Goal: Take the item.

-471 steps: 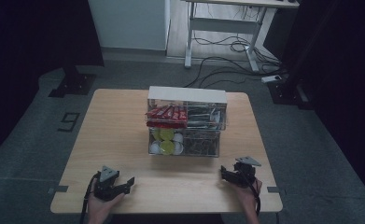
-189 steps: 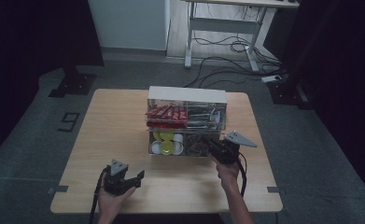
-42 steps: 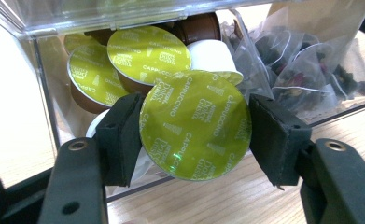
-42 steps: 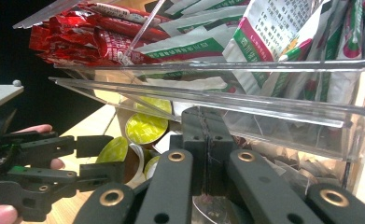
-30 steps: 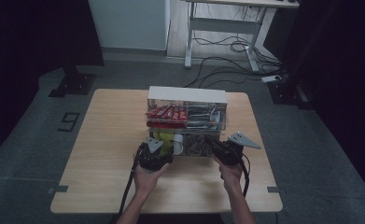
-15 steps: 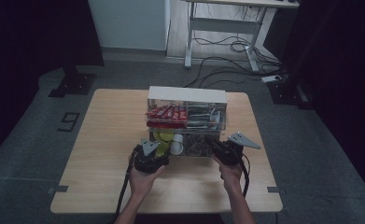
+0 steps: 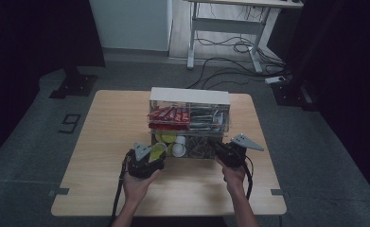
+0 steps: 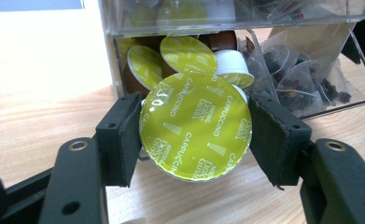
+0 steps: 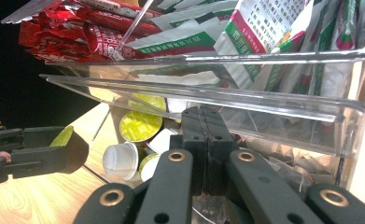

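- Left gripper view: the left gripper (image 8: 196,135) has both black pads pressed against the sides of a green-lidded capsule (image 8: 195,132), its foil lid printed "CAPPUCCINO" and turned toward the camera; the capsule sits just in front of the open lower-left compartment, above the wooden table (image 8: 40,84).
- Behind it, that compartment of the clear organizer (image 8: 112,51) holds more green-lidded capsules (image 8: 188,53) and a white cup-shaped one (image 8: 230,63); the compartment beside it holds a pile of see-through tea bags (image 8: 294,79).
- Right gripper view: the right gripper (image 9: 203,140) has its jaws pressed together with nothing between them, tips against the lower front of the organizer just under a clear shelf edge (image 9: 208,100).
- Upper tier there: red sachets (image 9: 73,32) on one side, white-and-green packets (image 9: 264,37) on the other; below lie a green capsule (image 9: 140,125) and a white one on its side (image 9: 120,161).
- Clear plastic glare blurs what lies behind the closed jaws; the packets' print is too small to read.
- High view: both hands sit at the organizer's (image 7: 189,120) front, left gripper (image 7: 147,161) with the capsule (image 7: 157,150), right gripper (image 7: 230,152) at the lower-right bin.
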The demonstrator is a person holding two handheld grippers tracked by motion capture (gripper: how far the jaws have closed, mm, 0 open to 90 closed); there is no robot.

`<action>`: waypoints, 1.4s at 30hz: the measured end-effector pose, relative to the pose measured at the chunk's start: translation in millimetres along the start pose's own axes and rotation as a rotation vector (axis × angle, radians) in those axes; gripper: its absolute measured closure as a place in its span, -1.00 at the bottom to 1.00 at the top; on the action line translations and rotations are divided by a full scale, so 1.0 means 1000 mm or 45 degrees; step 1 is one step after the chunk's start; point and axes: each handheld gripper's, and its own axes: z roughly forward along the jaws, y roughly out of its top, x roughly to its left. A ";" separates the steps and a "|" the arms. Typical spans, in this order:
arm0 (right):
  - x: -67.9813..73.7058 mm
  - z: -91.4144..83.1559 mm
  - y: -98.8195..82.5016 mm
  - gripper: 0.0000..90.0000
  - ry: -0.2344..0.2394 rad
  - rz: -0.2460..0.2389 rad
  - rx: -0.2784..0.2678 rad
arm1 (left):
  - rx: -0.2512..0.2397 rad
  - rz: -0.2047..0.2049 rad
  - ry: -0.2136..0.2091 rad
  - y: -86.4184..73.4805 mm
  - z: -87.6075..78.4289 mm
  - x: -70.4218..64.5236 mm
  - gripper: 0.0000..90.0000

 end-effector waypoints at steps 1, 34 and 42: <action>0.000 0.000 0.000 0.98 -0.001 0.000 0.001 | 0.000 -0.001 0.003 -0.001 -0.001 0.001 -0.15; -0.002 0.002 -0.003 0.98 -0.019 0.001 0.017 | 0.035 -0.095 0.134 -0.030 -0.019 0.060 -0.15; -0.002 0.003 -0.004 0.98 -0.023 -0.003 0.016 | 0.074 -0.105 0.166 -0.038 -0.014 0.071 -0.15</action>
